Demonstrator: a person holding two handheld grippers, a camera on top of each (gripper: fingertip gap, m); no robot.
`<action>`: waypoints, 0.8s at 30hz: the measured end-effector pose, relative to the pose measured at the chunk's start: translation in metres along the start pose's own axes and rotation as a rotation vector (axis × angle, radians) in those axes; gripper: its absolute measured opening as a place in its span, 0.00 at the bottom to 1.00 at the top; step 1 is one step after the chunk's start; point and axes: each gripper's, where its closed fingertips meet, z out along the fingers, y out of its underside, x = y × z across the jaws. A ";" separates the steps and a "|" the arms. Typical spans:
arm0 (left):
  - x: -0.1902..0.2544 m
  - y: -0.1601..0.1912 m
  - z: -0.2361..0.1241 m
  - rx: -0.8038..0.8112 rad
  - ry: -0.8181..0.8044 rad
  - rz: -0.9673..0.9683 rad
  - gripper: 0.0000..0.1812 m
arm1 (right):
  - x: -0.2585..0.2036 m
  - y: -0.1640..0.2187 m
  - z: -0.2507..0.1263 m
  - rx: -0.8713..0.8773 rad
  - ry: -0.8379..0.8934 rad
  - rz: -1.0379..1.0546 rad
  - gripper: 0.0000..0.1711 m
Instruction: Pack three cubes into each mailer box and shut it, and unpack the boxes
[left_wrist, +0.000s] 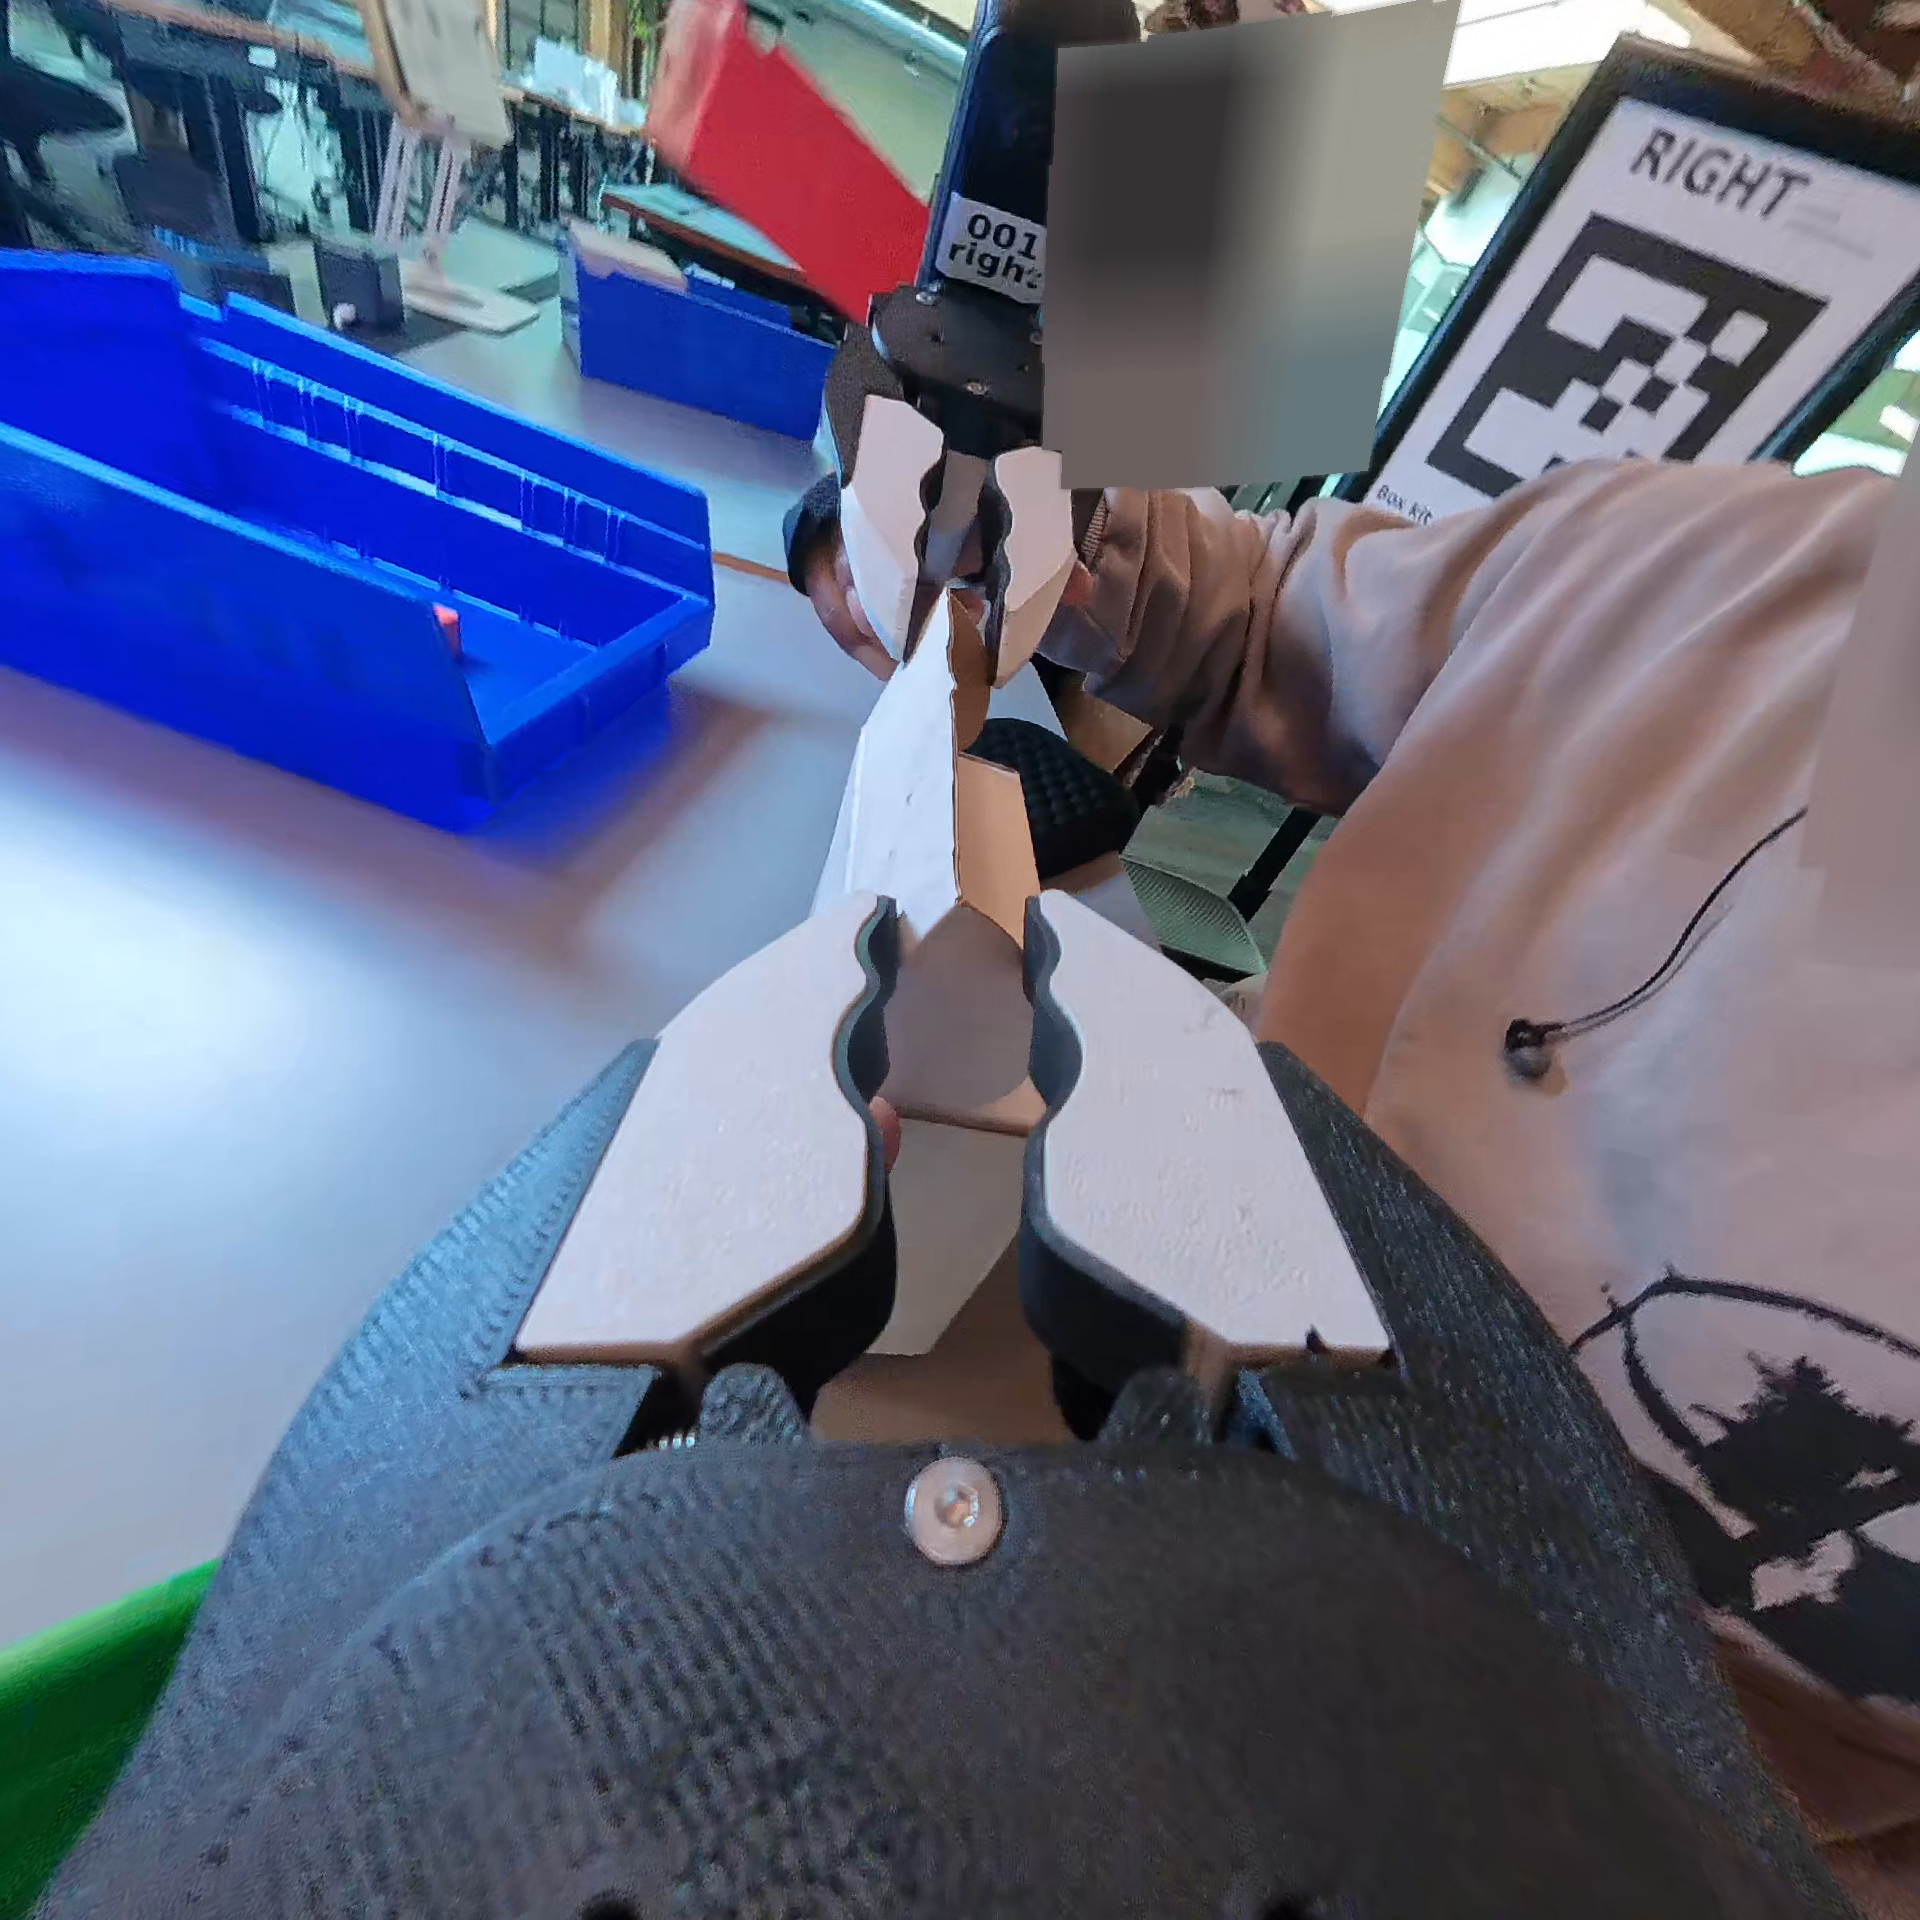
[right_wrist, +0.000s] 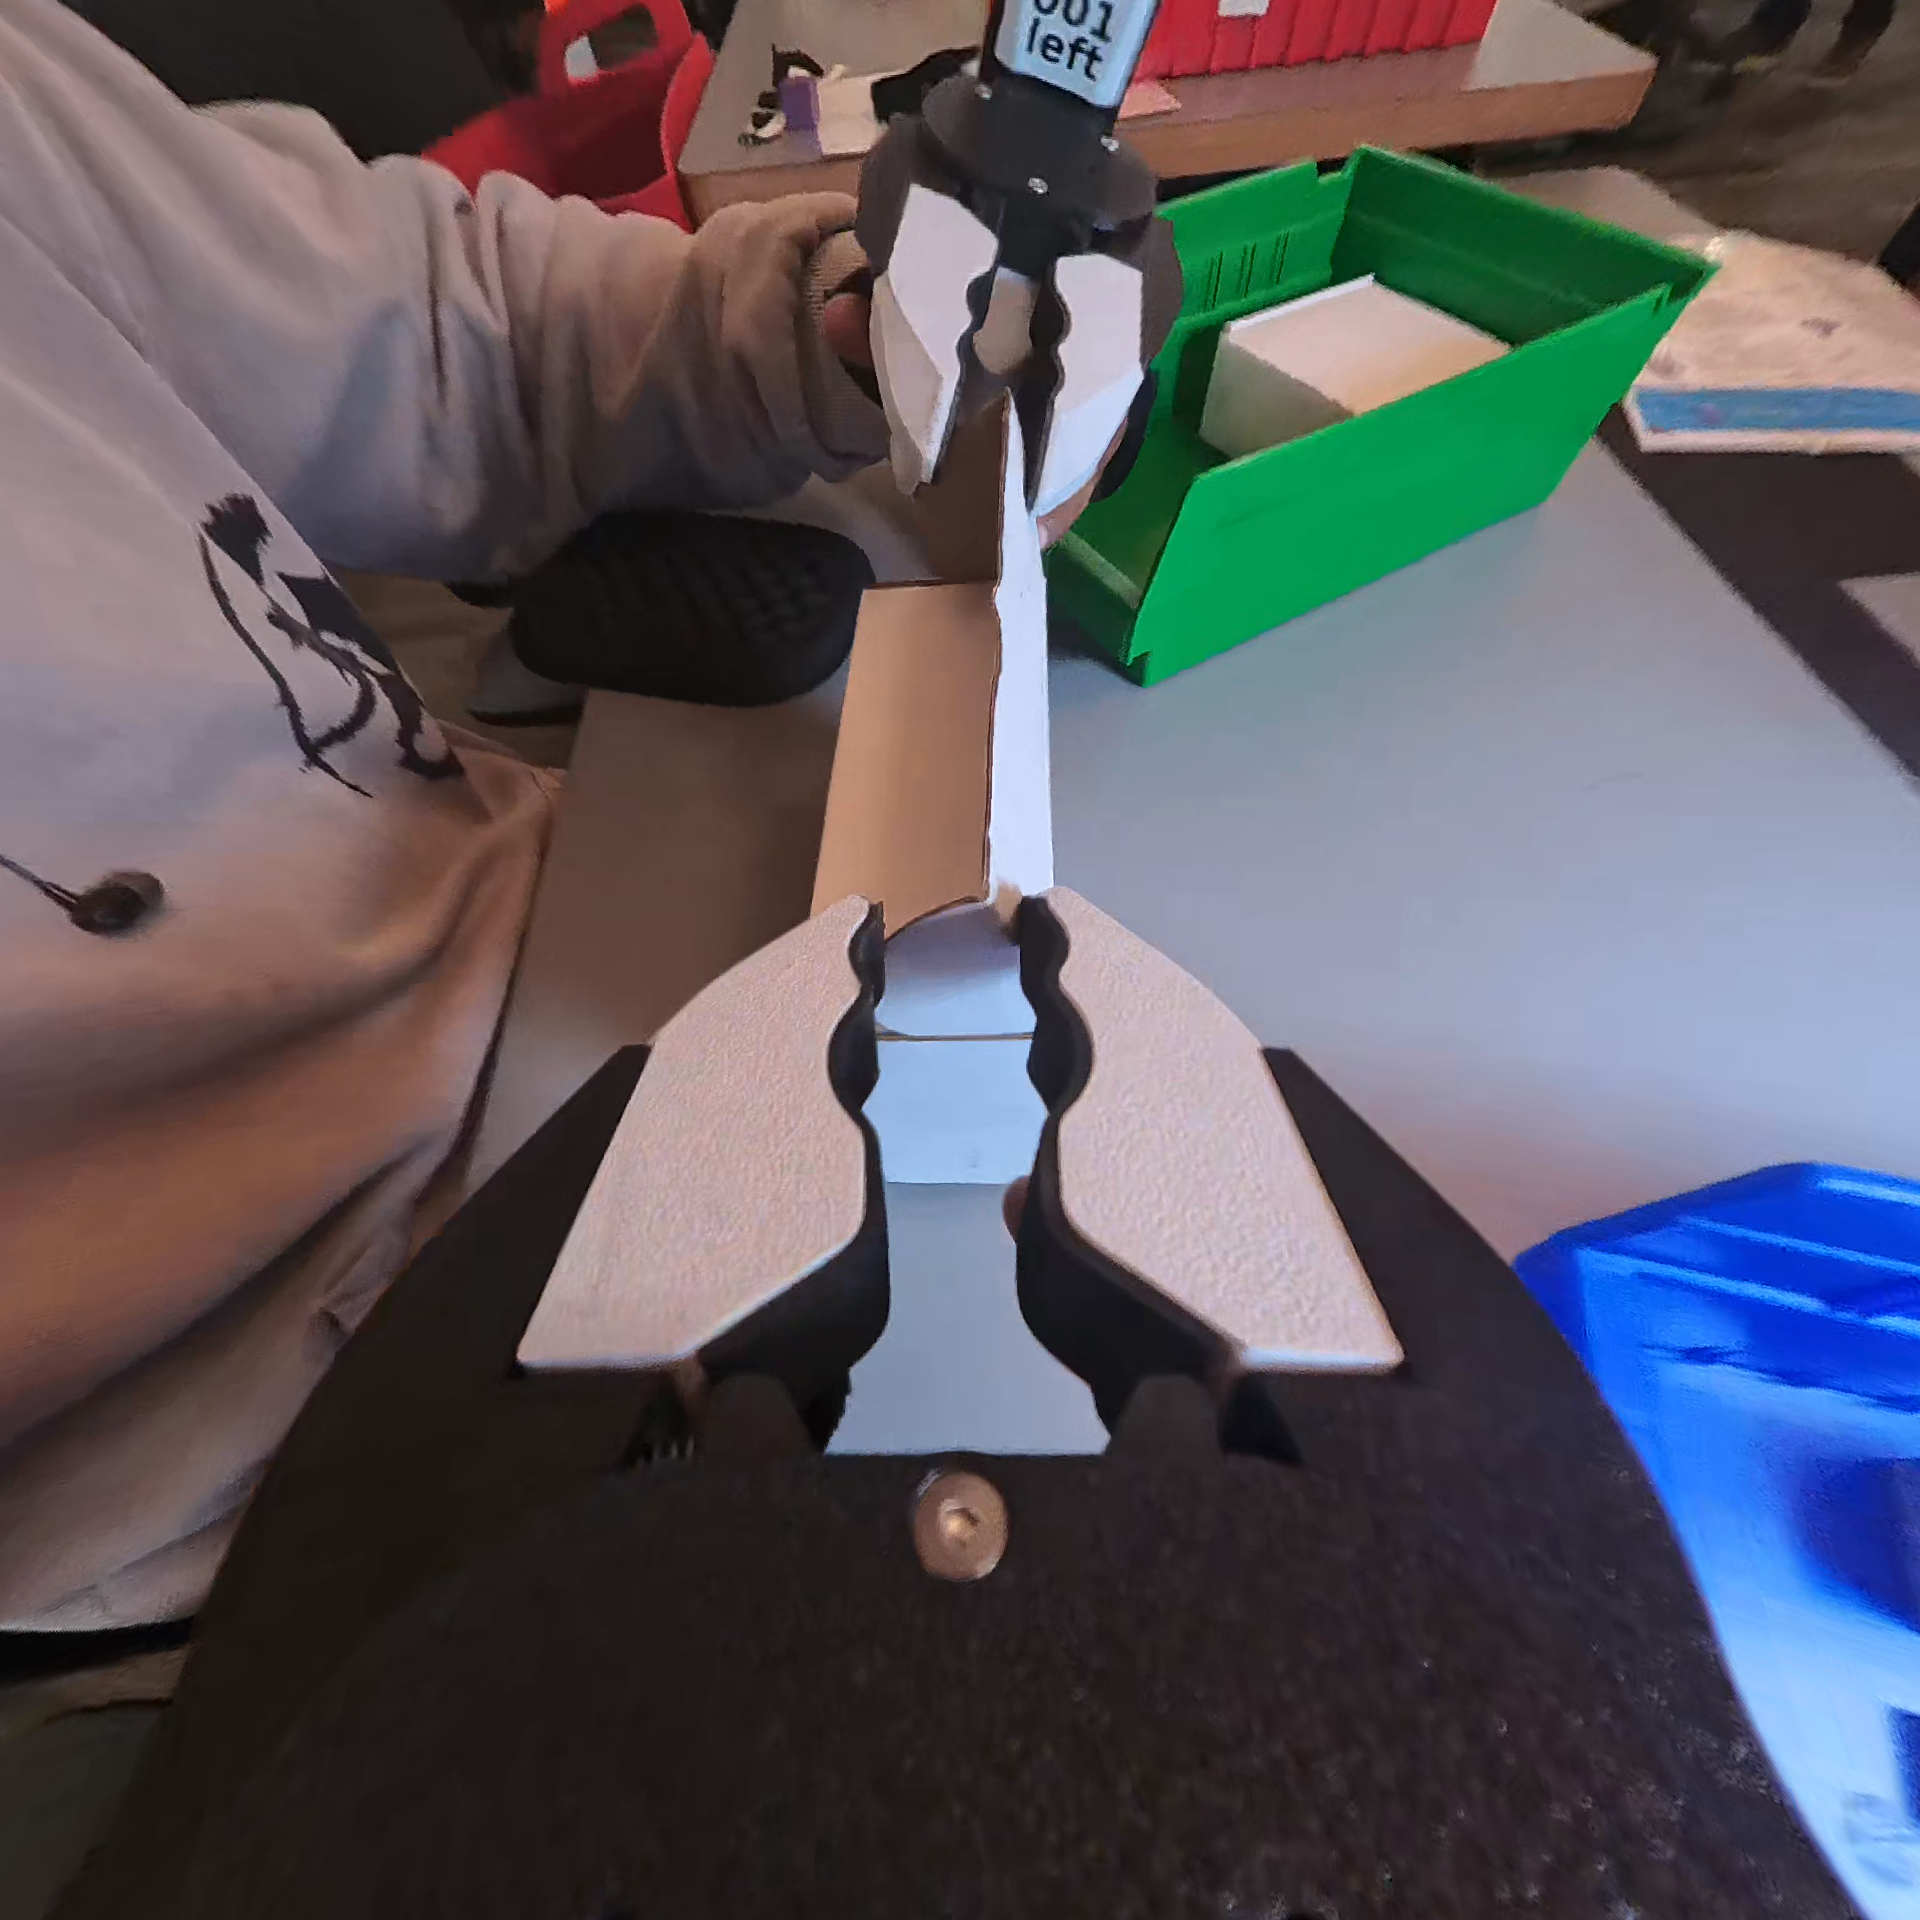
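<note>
Spanning both grippers, the mailer box (right_wrist: 1018, 748) panel stands on edge, long axis running between left gripper (left_wrist: 961, 914) and right gripper (right_wrist: 951, 909), both jaws clenched on its ends.

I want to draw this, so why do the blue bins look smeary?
Left wrist view: the blue bin and table are smeared by blur, while the left gripper looks sharp. Right wrist view: the blue bin is streaky, but the green bin is clearer.
</note>
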 end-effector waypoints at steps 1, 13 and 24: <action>-0.001 0.001 0.001 0.003 -0.002 -0.045 0.13 | 0.000 0.002 0.001 -0.001 -0.023 0.054 0.15; 0.006 0.016 -0.002 -0.022 -0.032 0.081 0.13 | -0.006 0.006 0.007 0.036 -0.120 0.169 0.15; 0.011 0.020 -0.002 -0.033 -0.019 0.145 0.13 | -0.007 0.007 0.009 0.000 0.016 0.113 0.15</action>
